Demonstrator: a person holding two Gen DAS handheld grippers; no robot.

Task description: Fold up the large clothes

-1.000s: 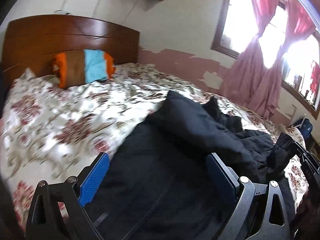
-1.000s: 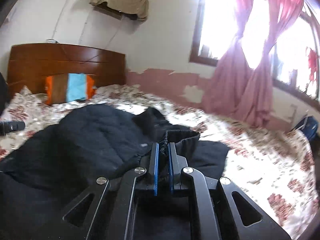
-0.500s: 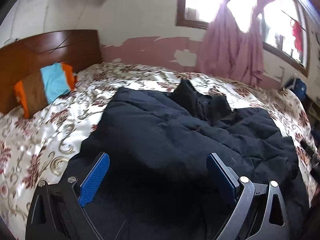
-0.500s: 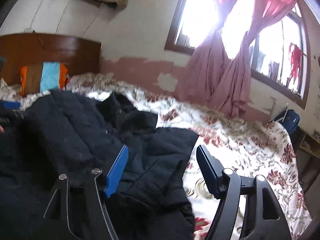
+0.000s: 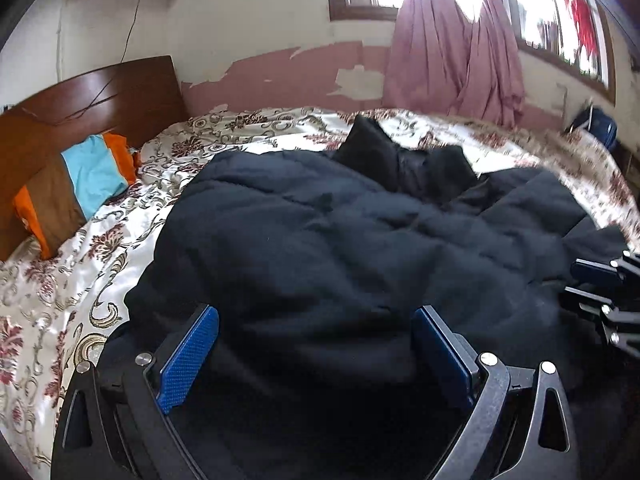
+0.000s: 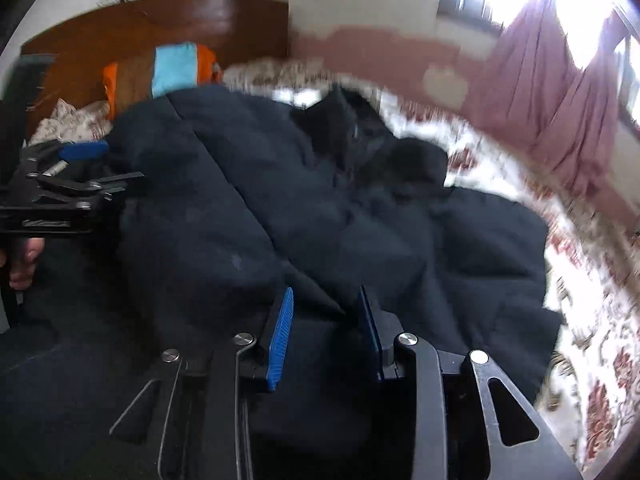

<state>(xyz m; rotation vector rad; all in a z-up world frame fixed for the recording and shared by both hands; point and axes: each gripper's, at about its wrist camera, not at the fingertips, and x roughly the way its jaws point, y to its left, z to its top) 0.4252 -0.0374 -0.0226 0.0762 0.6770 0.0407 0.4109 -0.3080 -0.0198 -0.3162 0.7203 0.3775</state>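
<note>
Home bedroom, bed w/ wood headboard [image 5: 92, 96], floral sheet [image 5: 60, 280], pink curtains [image 5: 456, 48]

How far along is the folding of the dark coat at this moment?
Early. Done: the dark coat lies on the floral bedspread, one side flapped over. In hand: nothing; the left gripper is wide open, and the right gripper has just been closing, pads apart. Left: the coat is bulky, not compact.

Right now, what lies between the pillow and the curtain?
In the left wrist view, flowered bedspread and the black coat's raised collar lie between the pillow and the curtain.
</note>
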